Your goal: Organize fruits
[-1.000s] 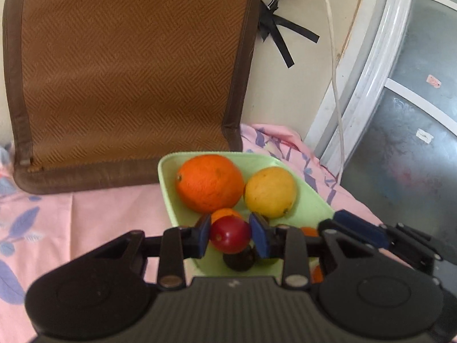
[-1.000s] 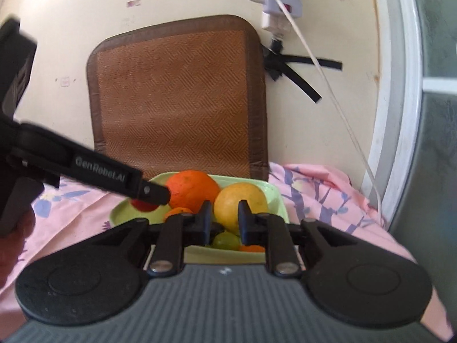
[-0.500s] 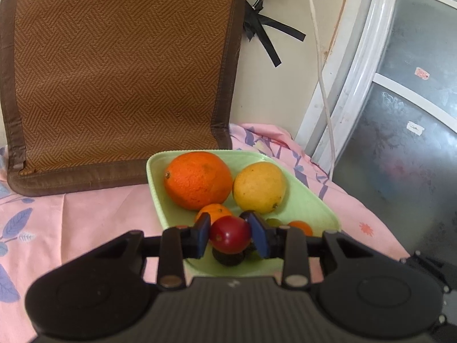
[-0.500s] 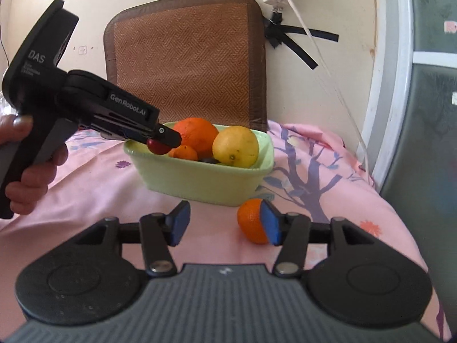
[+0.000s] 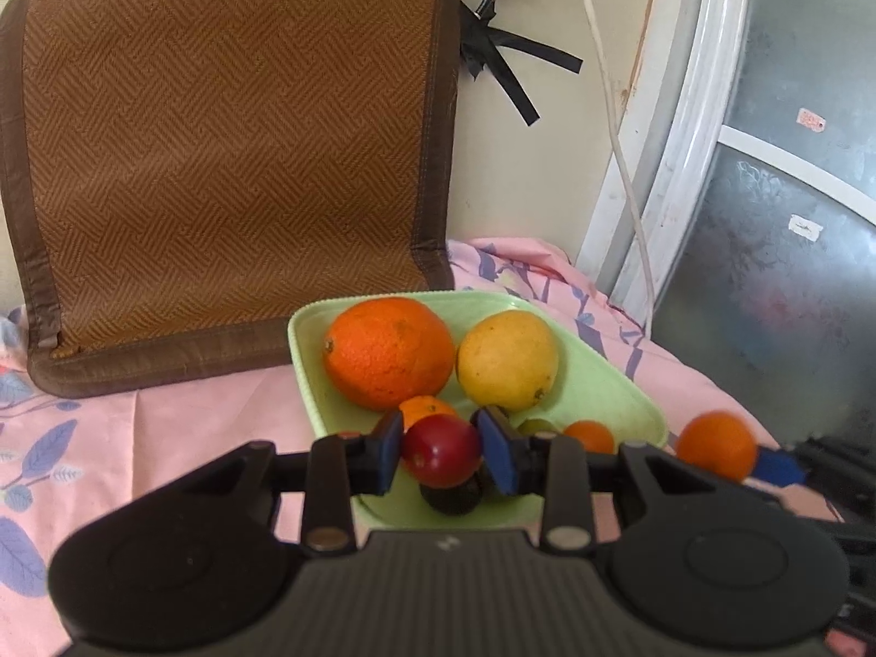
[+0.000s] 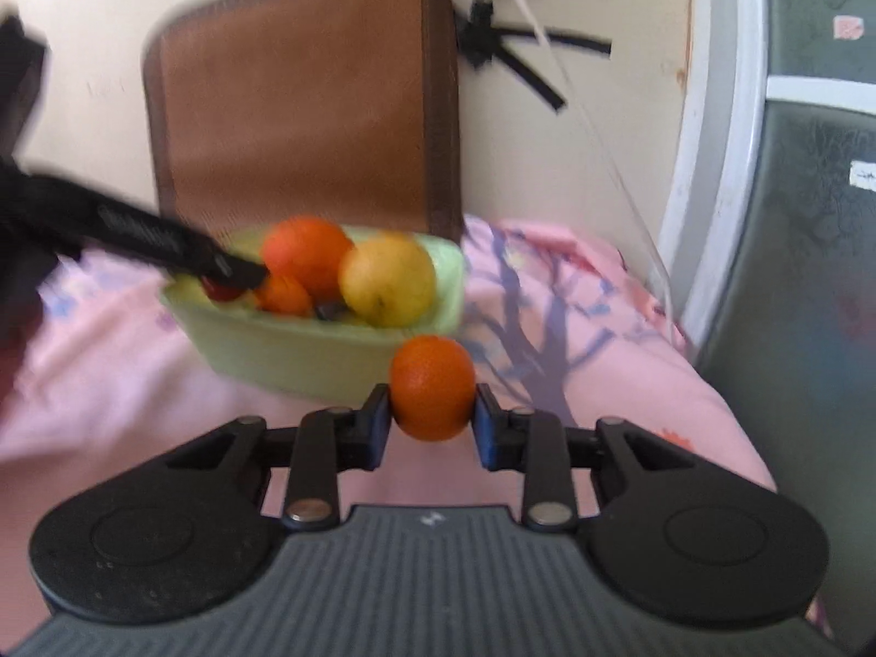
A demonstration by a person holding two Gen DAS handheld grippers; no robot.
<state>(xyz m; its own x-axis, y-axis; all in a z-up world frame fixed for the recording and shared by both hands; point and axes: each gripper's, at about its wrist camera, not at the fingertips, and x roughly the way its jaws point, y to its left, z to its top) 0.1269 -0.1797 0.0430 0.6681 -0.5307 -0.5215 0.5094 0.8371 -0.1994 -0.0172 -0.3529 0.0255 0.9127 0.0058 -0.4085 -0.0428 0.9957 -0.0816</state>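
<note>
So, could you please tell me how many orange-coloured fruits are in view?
4: a big orange at the bowl's back, two small ones inside it, and one in the right gripper outside. Others may be hidden.

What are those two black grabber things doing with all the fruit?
A person is sorting fruit with a hand-held gripper in each hand. The left hand-held gripper pinches a red fruit over the green bowl. The right hand-held gripper holds a small orange beside the bowl, above the pink cloth.
</note>
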